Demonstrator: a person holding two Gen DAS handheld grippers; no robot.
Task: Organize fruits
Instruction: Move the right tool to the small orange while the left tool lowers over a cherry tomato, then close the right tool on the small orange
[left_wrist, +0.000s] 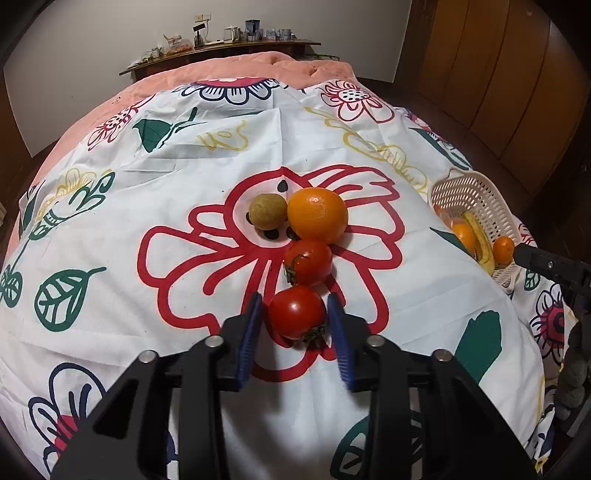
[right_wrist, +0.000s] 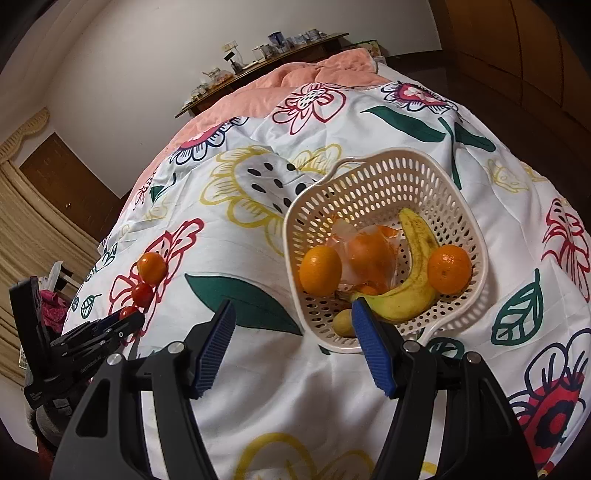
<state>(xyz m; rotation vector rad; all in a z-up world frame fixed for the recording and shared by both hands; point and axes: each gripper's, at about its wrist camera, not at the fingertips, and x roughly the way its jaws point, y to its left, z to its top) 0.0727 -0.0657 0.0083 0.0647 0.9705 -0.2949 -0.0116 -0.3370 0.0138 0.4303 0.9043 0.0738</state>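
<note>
My left gripper (left_wrist: 295, 314) is open, its blue pads on either side of a red tomato (left_wrist: 297, 313) lying on the flowered sheet. Beyond it lie a second tomato (left_wrist: 308, 261), an orange (left_wrist: 317, 214) and a small brown fruit (left_wrist: 267, 211). My right gripper (right_wrist: 291, 328) is open and empty, just in front of a cream perforated basket (right_wrist: 369, 173). The basket holds a banana (right_wrist: 413, 280), two oranges (right_wrist: 320, 270) (right_wrist: 450, 269), a bagged orange (right_wrist: 371, 258) and a small yellowish fruit (right_wrist: 343, 322). The basket (left_wrist: 476, 195) also shows at the right in the left wrist view.
The bed has a flowered white sheet (left_wrist: 147, 177) over a pink blanket (left_wrist: 258, 62). A wooden shelf (left_wrist: 229, 48) with small items stands behind. Wooden wardrobe doors (left_wrist: 498, 74) are on the right. The right gripper's tip (left_wrist: 546, 264) shows next to the basket; the left gripper (right_wrist: 92, 332) shows at left.
</note>
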